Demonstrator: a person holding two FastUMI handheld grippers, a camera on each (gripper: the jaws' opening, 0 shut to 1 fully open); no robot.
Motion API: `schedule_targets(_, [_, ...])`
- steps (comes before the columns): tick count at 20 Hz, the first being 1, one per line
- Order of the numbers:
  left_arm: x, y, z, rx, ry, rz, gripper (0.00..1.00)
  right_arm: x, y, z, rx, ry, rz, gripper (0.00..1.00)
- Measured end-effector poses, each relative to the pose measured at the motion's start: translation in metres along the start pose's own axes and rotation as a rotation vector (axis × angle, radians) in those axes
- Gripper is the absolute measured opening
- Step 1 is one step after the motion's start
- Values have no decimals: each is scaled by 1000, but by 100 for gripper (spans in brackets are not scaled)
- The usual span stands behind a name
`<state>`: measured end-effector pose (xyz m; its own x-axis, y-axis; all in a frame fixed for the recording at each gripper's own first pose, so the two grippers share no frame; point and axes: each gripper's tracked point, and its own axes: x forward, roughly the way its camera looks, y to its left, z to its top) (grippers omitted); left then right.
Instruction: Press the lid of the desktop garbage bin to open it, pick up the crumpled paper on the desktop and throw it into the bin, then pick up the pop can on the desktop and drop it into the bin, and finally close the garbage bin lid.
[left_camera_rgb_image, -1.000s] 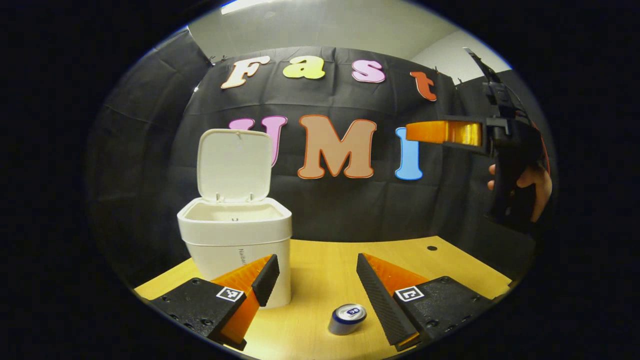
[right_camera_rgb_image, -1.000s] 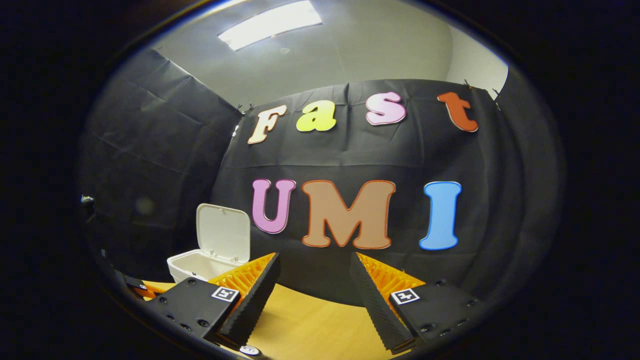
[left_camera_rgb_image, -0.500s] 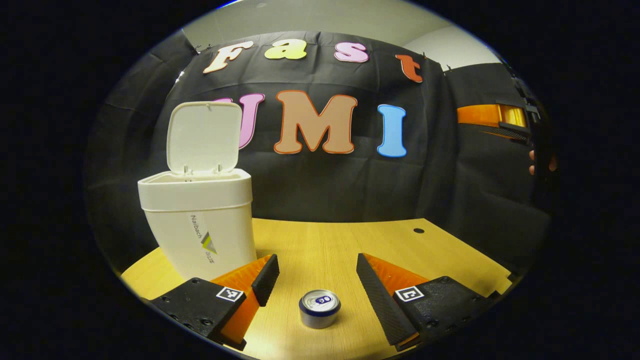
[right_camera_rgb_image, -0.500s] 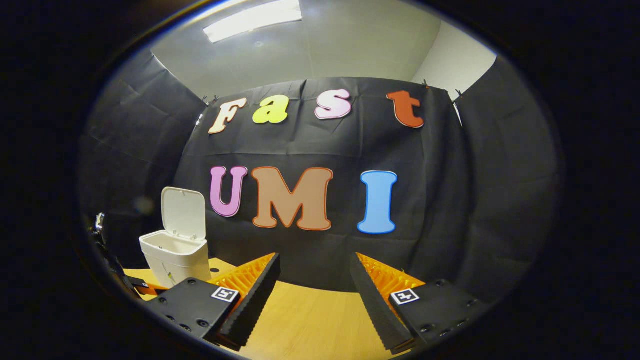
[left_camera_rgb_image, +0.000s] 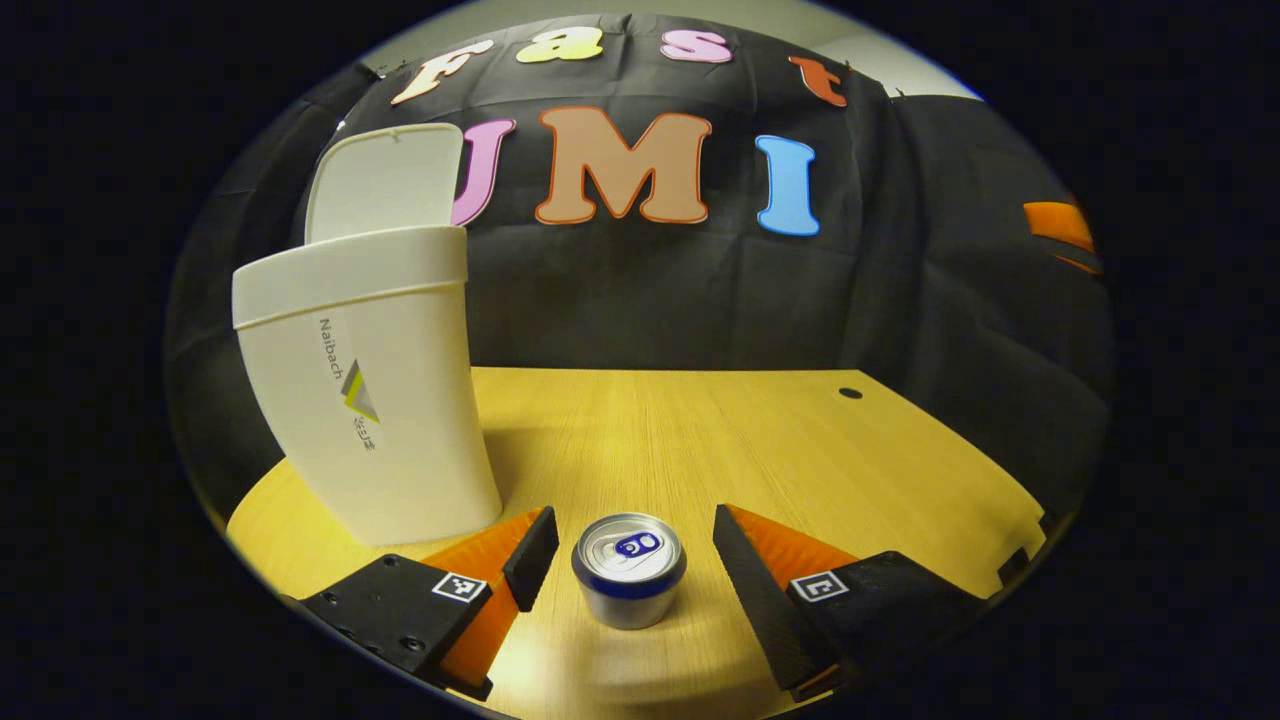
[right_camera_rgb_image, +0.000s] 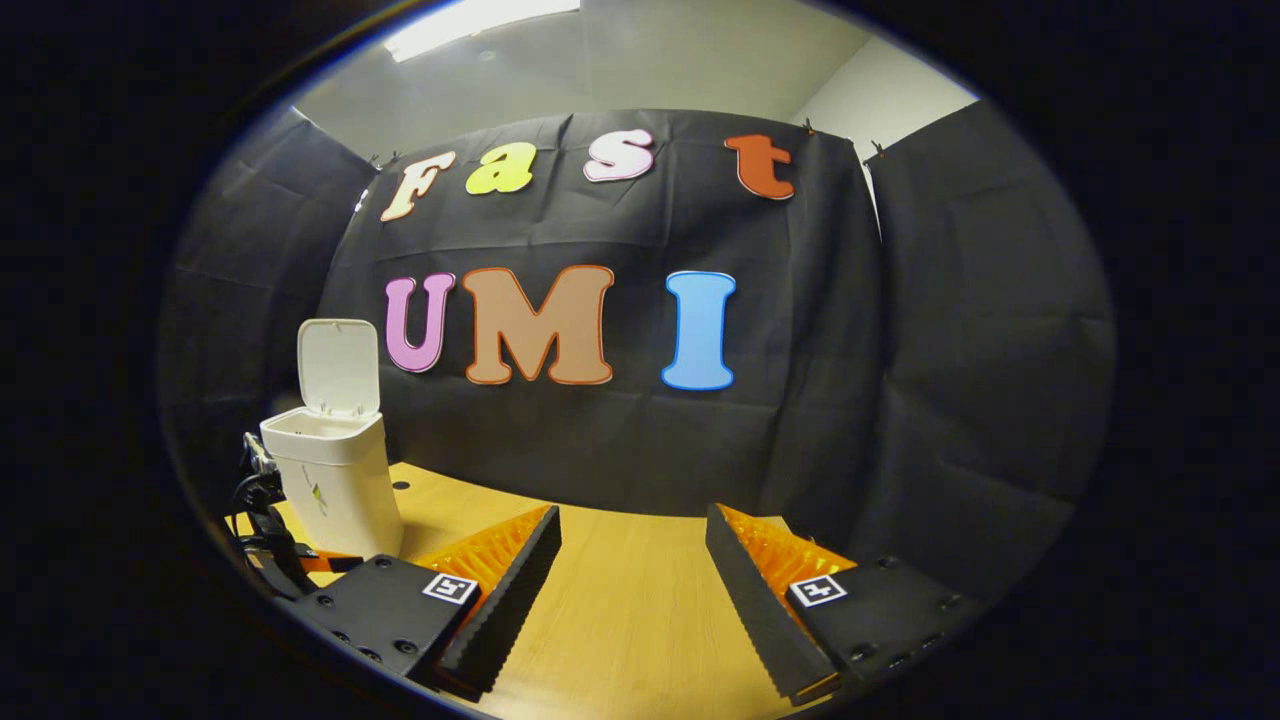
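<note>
A silver pop can (left_camera_rgb_image: 628, 567) with a blue tab stands upright on the wooden desktop (left_camera_rgb_image: 720, 440). My left gripper (left_camera_rgb_image: 632, 560) is open, low over the desk, with the can between its fingers and not touched by either. The white bin (left_camera_rgb_image: 365, 390) stands just left of it, its lid (left_camera_rgb_image: 385, 180) raised upright. In the right gripper view the bin (right_camera_rgb_image: 335, 470) sits far left with its lid (right_camera_rgb_image: 339, 365) up, and part of the left gripper (right_camera_rgb_image: 262, 520) shows beside it. My right gripper (right_camera_rgb_image: 632, 590) is open above the desk, nothing between its fingers.
A small dark hole (left_camera_rgb_image: 850, 393) marks the desk near its back right. The black cloth wall (left_camera_rgb_image: 700, 290) closes the desk's far side. The right gripper's finger (left_camera_rgb_image: 1062, 226) shows high at the right edge of the left gripper view.
My left gripper has dropped lower and moved forward, so the can now sits between its fingers. The right gripper has swung away to the right and tilted down a little, staying open.
</note>
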<state>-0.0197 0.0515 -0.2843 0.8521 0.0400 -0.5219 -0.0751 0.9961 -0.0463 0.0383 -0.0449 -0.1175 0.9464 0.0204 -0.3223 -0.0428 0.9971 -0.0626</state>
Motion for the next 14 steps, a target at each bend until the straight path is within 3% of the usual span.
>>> schedule_targets(4, [9, -1, -18, 7, 65, -14, 93, -6, 0, -10, -2, 25, -3, 97])
schedule_targets(5, [8, -2, -16, 8, 63, -28, 77, -5, 2, -13, -6, 30, 0, 97])
schedule_targets(7, [8, -3, -10, -5, 64, -42, 76, -4, 7, -16, -16, 37, 11, 97])
schedule_targets(14, [-10, -11, 82, -6, -100, -93, 76, 4, 20, -23, -9, 53, 43, 97])
